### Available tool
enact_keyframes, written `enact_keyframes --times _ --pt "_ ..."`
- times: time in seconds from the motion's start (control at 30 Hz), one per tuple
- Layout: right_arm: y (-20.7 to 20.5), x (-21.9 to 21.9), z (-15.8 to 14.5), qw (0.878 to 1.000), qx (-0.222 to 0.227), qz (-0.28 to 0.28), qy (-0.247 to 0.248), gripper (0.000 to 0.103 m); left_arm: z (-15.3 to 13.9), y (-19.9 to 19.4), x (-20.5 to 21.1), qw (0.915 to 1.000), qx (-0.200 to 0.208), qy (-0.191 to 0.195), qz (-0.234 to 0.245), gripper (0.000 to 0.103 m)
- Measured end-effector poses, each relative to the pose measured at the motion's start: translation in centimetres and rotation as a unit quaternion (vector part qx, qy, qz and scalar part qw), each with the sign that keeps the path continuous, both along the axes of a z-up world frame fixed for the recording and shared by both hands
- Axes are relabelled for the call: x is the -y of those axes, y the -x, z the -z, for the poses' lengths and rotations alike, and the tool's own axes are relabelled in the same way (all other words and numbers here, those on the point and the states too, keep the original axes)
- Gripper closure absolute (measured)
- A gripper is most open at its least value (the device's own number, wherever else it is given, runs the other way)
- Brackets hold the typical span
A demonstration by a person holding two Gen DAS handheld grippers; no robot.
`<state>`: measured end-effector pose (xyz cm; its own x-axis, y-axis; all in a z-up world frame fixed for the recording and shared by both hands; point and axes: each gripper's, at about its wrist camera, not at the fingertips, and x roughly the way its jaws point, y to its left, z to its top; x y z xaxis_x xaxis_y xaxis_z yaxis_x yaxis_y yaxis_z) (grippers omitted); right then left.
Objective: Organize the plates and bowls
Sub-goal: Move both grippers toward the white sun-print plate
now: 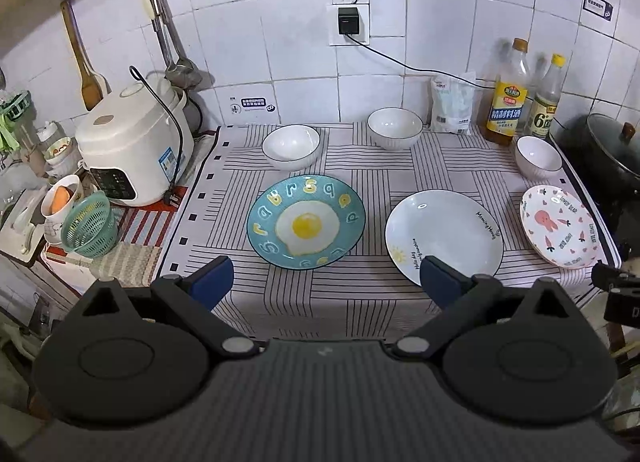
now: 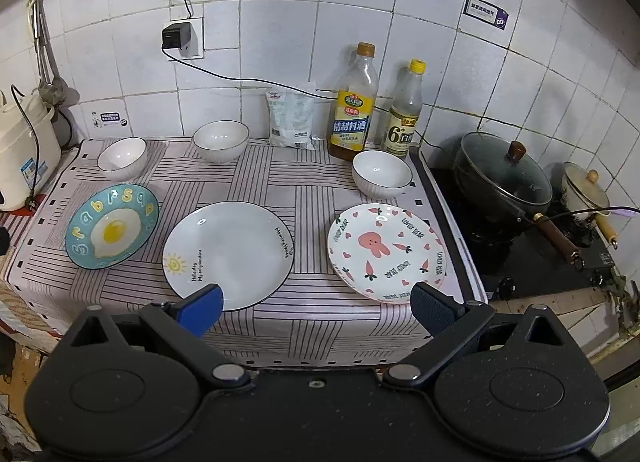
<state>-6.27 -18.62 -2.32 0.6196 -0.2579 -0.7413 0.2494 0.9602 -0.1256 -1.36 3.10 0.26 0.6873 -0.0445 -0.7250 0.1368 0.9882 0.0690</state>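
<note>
Three plates lie in a row on the striped cloth: a blue egg plate (image 1: 306,221) (image 2: 112,226), a white sun plate (image 1: 444,237) (image 2: 228,254) and a pink rabbit plate (image 1: 560,226) (image 2: 386,252). Three white bowls stand behind them: left (image 1: 291,146) (image 2: 122,158), middle (image 1: 395,128) (image 2: 221,141), right (image 1: 538,156) (image 2: 382,174). My left gripper (image 1: 326,282) is open and empty at the counter's front edge, before the blue and white plates. My right gripper (image 2: 316,310) is open and empty before the white and pink plates.
A rice cooker (image 1: 132,150) and a green basket (image 1: 90,228) stand at the left. Two bottles (image 2: 354,102) (image 2: 404,110) and a white bag (image 2: 290,114) stand by the tiled wall. A lidded black wok (image 2: 500,178) sits on the stove at the right.
</note>
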Motion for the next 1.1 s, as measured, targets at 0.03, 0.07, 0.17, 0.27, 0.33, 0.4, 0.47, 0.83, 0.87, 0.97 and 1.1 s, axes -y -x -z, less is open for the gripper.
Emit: enact_keyframes --times 0.03,0.07,0.17,0.27,0.33,0.4,0.47,0.83,0.87,0.97,1.1 --pt "0.1 0.1 0.0 1.000 0.001 -0.001 0.001 0.001 0.0 0.1 0.0 1.0000 0.000 0.000 0.000 0.002" --pt "0.2 0.2 0.0 1.000 0.003 -0.001 0.002 0.001 0.1 0.1 0.0 1.0000 -0.001 0.000 0.001 0.002" --pt "0.5 0.3 0.1 1.000 0.005 0.001 0.005 0.001 0.3 0.2 0.2 0.9999 -0.008 0.005 0.007 0.002" --pt "0.9 0.6 0.1 1.000 0.007 0.002 0.010 0.001 0.6 0.5 0.6 0.9997 -0.015 0.011 0.017 0.002" --pt "1.1 0.8 0.1 1.000 0.008 0.004 0.013 0.001 0.8 0.6 1.0 0.9993 -0.021 0.013 0.026 0.002" --pt "1.4 0.9 0.0 1.000 0.010 0.009 0.016 0.001 1.0 0.7 1.5 0.9990 -0.029 0.014 0.032 0.002" --pt "1.6 1.2 0.0 1.000 0.012 0.013 0.016 0.001 1.2 0.7 1.8 0.9987 -0.034 0.016 0.035 0.002" --pt "2.4 2.0 0.3 0.999 0.026 0.032 0.011 0.001 1.8 1.1 2.7 0.9981 -0.038 0.022 0.044 0.002" --pt "2.5 1.9 0.4 0.999 0.027 0.030 0.012 0.001 1.9 1.1 2.7 0.9982 -0.037 0.024 0.041 0.002" --pt "2.5 1.8 0.5 0.999 0.030 0.028 0.015 0.001 2.1 1.1 2.6 0.9981 -0.038 0.030 0.039 0.002" --pt "2.5 1.6 0.5 0.999 0.035 0.021 0.018 0.001 2.5 1.1 2.6 0.9974 -0.043 0.036 0.044 0.002"
